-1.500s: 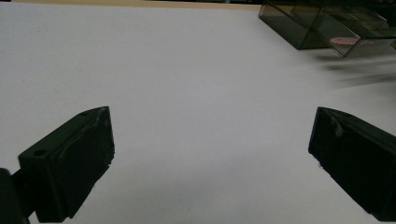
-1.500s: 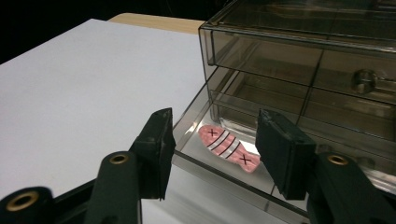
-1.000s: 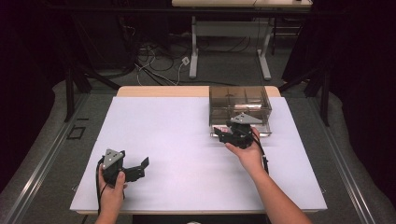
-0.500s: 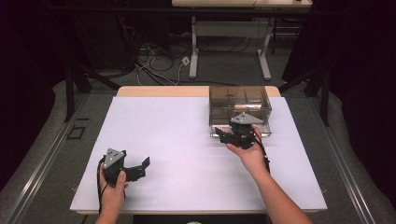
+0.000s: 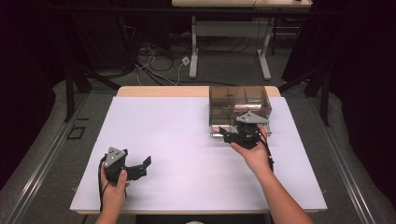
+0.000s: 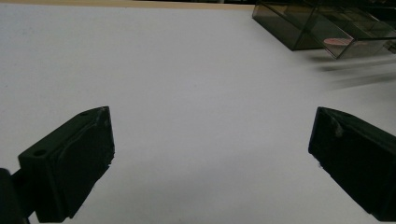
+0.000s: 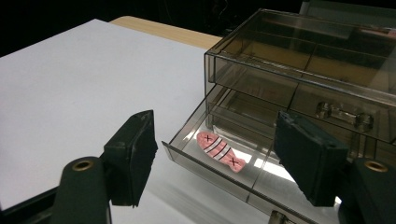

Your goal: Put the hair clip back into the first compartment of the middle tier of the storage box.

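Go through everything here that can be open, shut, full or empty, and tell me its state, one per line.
Bottom drawer: pulled open.
Upper drawers: shut.
Pink fish: lying flat inside the open drawer, untouched.
Right gripper: open, just been opening, nothing pressed between its jaws.
Left gripper: open and empty above the white table.

Bright, evenly lit white table (image 5: 187,154) against dark surroundings; motion blur near the drawer box (image 6: 327,28)
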`<control>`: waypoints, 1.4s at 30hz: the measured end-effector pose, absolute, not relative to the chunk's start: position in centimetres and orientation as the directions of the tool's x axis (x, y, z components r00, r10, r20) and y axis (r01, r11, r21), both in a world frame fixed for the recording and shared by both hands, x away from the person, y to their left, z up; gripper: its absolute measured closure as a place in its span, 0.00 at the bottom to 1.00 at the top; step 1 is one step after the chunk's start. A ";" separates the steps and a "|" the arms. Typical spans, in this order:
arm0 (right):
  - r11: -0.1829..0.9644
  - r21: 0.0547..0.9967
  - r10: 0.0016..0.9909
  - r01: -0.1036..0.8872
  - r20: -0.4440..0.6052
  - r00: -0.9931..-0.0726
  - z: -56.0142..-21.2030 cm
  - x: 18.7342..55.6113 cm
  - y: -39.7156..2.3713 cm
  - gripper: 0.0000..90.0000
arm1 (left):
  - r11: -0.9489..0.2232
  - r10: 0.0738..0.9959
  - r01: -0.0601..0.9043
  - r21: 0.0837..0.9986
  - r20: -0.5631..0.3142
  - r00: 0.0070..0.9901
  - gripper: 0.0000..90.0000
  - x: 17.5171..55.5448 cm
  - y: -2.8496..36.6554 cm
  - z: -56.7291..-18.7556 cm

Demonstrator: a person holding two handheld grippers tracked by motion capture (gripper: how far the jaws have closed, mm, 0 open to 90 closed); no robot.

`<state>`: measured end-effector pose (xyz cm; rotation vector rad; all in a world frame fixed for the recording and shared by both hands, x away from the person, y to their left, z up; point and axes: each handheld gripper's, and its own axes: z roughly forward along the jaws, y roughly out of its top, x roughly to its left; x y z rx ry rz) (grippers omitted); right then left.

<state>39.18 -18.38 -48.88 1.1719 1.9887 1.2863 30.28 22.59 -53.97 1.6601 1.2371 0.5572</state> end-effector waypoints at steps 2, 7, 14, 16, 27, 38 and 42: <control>0.192 0.904 0.857 0.381 0.034 -0.514 -48.5 39.1 -18.5 0.33 | -0.032 0.907 0.471 0.881 -0.172 0.383 0.00 30.2 22.6 -53.9; 0.172 0.911 0.866 0.374 0.041 -0.499 -47.8 39.0 -18.8 0.32 | -0.042 0.905 0.472 0.881 -0.166 0.391 0.00 30.2 22.4 -53.8; 0.124 0.919 0.859 0.375 0.090 -0.504 -47.3 38.5 -19.7 0.26 | -0.048 0.903 0.470 0.881 -0.163 0.397 0.00 30.2 22.3 -53.8; 0.128 0.918 0.861 0.376 0.085 -0.501 -47.2 38.3 -20.0 0.26 | -0.049 0.904 0.472 0.880 -0.162 0.396 0.00 30.2 22.3 -53.8; 0.131 0.925 0.884 0.357 0.053 -0.464 -47.9 36.9 -22.6 0.26 | -0.045 0.907 0.467 0.883 -0.160 0.389 0.00 30.0 22.3 -53.8; 0.099 0.936 0.899 0.336 0.060 -0.433 -49.4 35.8 -24.7 0.37 | -0.045 0.907 0.468 0.882 -0.160 0.389 0.00 30.0 22.2 -53.9; 0.081 0.943 0.905 0.322 0.066 -0.420 -49.2 35.5 -25.7 0.42 | -0.050 0.906 0.474 0.879 -0.160 0.392 0.00 30.0 22.3 -53.9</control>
